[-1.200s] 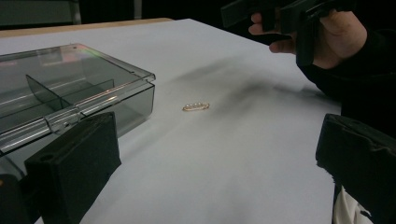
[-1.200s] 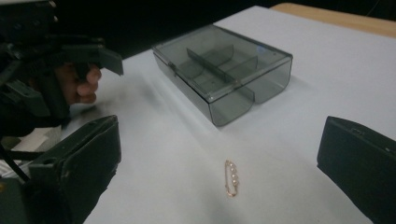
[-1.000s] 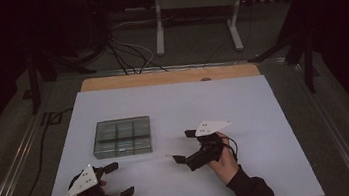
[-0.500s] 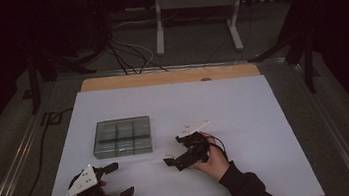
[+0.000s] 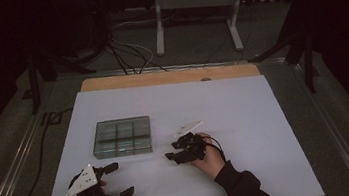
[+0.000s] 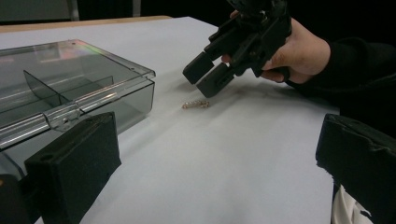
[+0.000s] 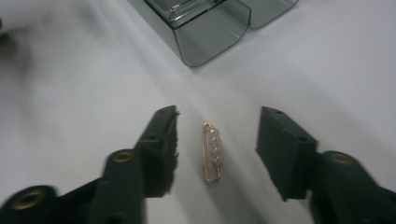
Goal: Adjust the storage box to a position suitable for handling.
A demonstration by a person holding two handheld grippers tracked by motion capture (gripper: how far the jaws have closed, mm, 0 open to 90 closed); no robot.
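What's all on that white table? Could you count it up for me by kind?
Hand-held grippers: 2, the left gripper and the right gripper
Clear smoky compartment box: 1
Small gold pin with clear stones: 1, lying between the right gripper's jaws, not yet touched
Total: 4

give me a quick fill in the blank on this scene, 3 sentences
The small gold pin lies on the white table between the jaws of the ____ gripper.
The pads do not yet ____ the pin.
The clear compartment box has its lid ____.

Missing words: right; touch; closed
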